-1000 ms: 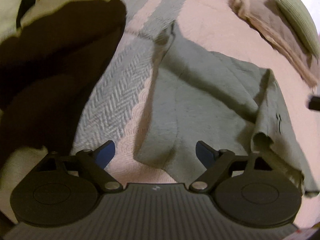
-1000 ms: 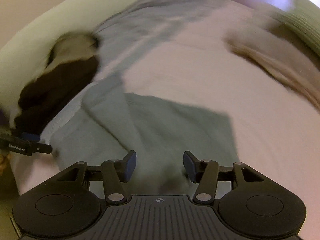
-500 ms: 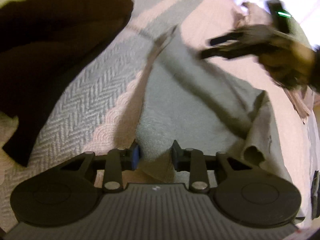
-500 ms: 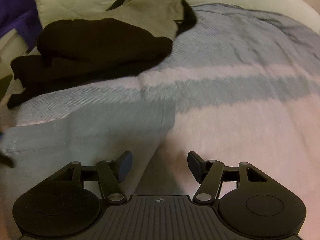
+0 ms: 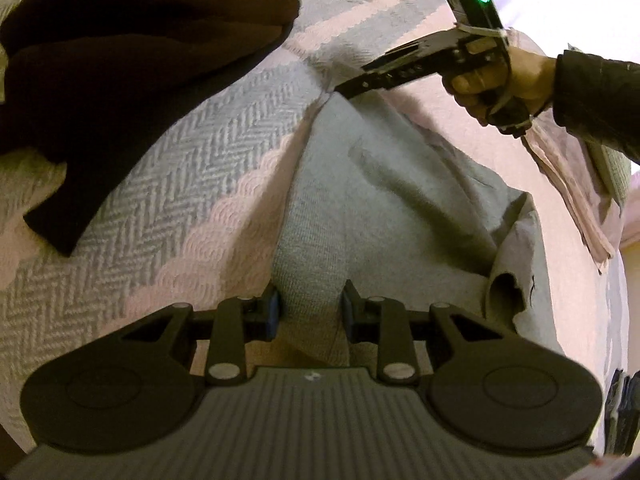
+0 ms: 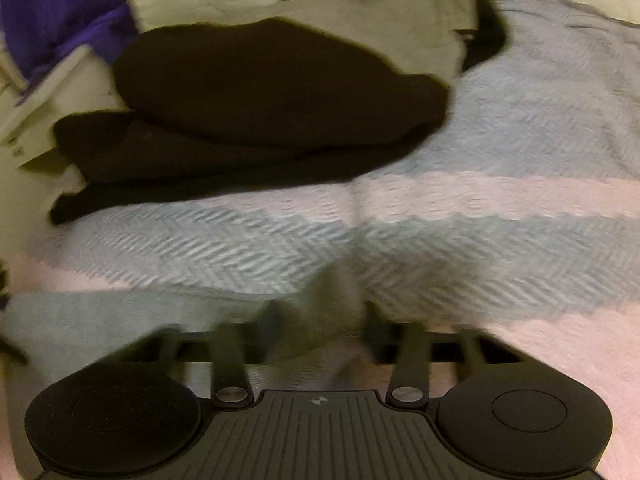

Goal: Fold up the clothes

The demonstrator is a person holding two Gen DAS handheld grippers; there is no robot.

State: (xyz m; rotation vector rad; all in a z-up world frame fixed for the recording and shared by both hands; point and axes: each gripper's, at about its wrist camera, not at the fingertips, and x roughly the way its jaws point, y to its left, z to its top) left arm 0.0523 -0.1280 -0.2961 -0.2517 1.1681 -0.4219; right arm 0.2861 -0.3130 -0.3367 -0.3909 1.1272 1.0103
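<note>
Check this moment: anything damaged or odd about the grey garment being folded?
Yes. The grey garment has a frayed, ragged right edge with a curled hole-like gap and a small dark mark beside it; elsewhere it lies fairly flat.

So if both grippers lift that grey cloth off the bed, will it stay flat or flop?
Probably flop: the grey cloth already lies in soft wrinkles with a curled edge. It would likely sag between the left gripper and right gripper. It looks thin, so probably light.

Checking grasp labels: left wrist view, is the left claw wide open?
No, the left claw has its blue-padded fingers closed in on an edge of the grey garment.
</note>
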